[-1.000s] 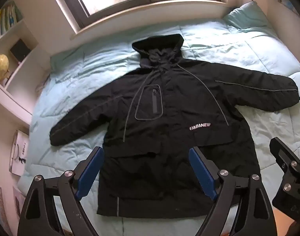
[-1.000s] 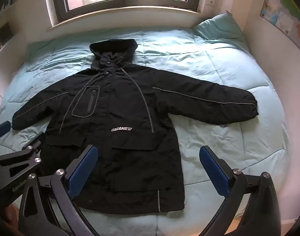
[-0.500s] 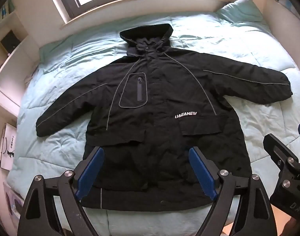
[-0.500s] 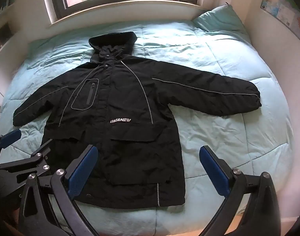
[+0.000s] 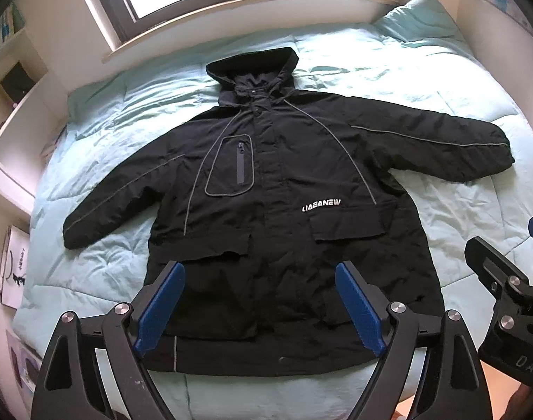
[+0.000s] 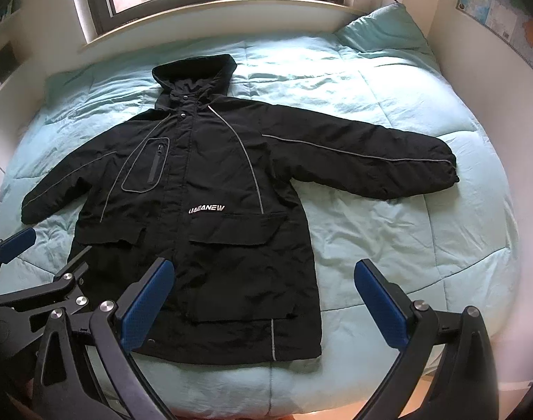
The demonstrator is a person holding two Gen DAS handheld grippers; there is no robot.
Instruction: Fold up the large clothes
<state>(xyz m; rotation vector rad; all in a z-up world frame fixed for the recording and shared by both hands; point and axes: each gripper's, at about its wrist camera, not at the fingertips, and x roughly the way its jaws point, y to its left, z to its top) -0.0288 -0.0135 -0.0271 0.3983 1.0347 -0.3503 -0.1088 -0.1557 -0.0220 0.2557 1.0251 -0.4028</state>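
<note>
A large black hooded jacket point(image 5: 277, 210) lies flat and face up on the bed, sleeves spread, hood toward the window. It also shows in the right wrist view point(image 6: 196, 217). My left gripper point(image 5: 261, 304) is open and empty, held above the jacket's lower hem. My right gripper point(image 6: 263, 301) is open and empty, above the jacket's lower right corner. Each gripper shows at the edge of the other's view.
The bed has a light teal quilt point(image 6: 389, 238) and a teal pillow point(image 6: 382, 31) at the far right. A window sill point(image 5: 249, 3) runs behind the bed. Shelves point(image 5: 11, 105) stand on the left, a wall with a map point(image 6: 504, 24) on the right.
Both grippers have drawn back and up from the bed, so the whole jacket sits higher in both views. Both stay open.
</note>
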